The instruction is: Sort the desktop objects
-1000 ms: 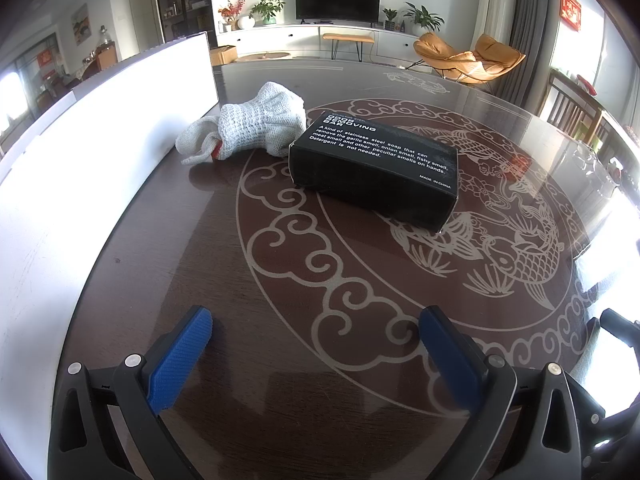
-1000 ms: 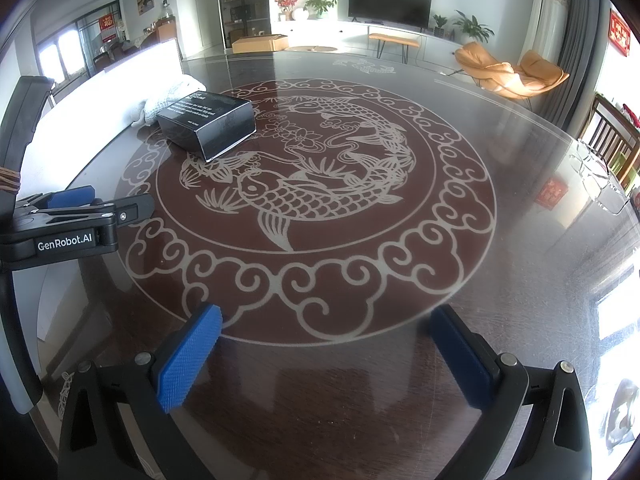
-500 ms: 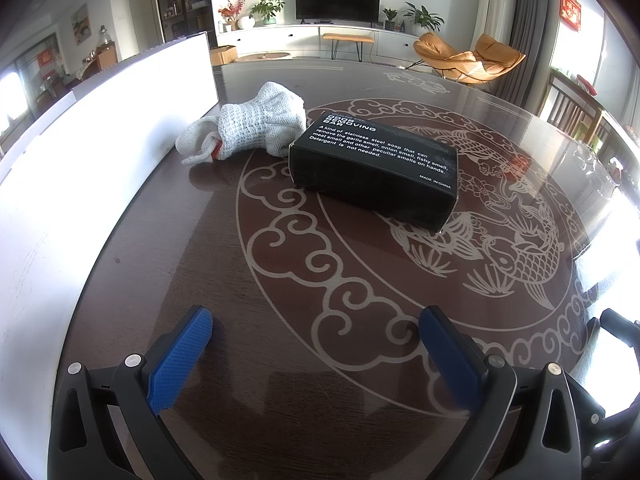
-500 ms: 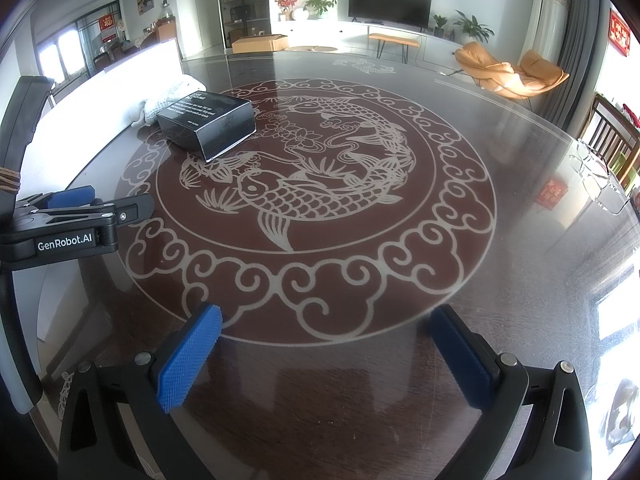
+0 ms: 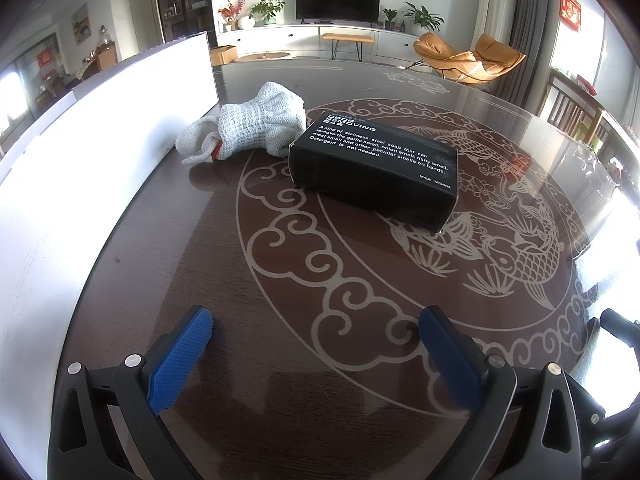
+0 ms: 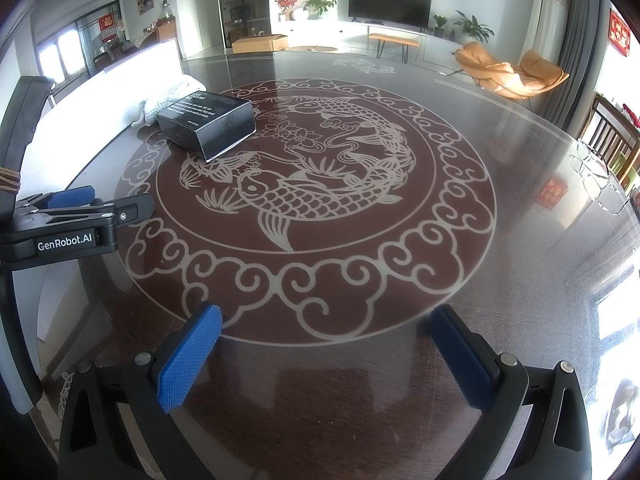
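A black box with white lettering (image 5: 374, 168) lies flat on the round dark table (image 5: 200, 248), and a crumpled white knitted cloth (image 5: 252, 124) sits just behind its left end. My left gripper (image 5: 316, 322) hovers open over bare table, well short of the box. In the right wrist view the same black box (image 6: 210, 124) lies far to the upper left with the white cloth (image 6: 170, 96) behind it. My right gripper (image 6: 328, 320) is open over the table's near edge, empty. The left gripper's body (image 6: 68, 224) shows at that view's left edge.
A long white panel (image 5: 80, 152) runs along the table's left side, also seen as the white panel (image 6: 100, 92) beside the cloth. The glass-topped table (image 6: 500, 280) carries a fish pattern. Chairs stand past the table's right rim.
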Motion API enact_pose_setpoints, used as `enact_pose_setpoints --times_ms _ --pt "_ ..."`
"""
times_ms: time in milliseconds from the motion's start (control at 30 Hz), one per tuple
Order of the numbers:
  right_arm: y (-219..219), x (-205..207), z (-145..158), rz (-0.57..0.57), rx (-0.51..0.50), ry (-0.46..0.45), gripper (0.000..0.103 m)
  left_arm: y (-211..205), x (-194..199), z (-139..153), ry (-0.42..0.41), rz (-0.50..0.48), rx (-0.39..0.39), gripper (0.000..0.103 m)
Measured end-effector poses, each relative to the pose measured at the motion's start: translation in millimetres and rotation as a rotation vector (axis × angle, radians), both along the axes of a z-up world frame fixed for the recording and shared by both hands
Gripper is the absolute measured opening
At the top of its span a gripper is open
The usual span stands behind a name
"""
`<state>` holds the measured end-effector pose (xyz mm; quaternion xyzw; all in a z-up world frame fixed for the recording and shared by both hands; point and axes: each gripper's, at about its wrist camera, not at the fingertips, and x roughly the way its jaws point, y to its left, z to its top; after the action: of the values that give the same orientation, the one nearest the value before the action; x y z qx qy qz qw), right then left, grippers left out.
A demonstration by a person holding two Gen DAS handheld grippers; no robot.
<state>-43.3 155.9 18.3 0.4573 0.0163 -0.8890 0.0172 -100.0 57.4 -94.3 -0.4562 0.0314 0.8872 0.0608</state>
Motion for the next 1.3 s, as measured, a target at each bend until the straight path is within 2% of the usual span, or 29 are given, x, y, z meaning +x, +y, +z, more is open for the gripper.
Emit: enact_pose_setpoints --times_ms 1033,1133,1200,1233,1300 --pt "0 0 0 0.0 0.0 -0.001 0.103 0 0 0 0.0 0.001 0.001 0.103" --pt "0 0 0 0.001 -0.004 0.0 0.103 -5 4 -1 -0.025 -0.06 -0.005 0.103" --pt "4 -1 6 0.043 -0.07 0.035 0.103 -20 17 -1 -0.016 -0.035 -0.001 0.103" --pt "5 -5 13 0.088 -0.108 0.085 0.103 -28 22 -2 -0.018 -0.017 -0.001 0.103" --pt "-3 -29 31 0.145 -0.081 0.172 0.103 -40 25 -1 -0.016 0.014 0.021 0.103"
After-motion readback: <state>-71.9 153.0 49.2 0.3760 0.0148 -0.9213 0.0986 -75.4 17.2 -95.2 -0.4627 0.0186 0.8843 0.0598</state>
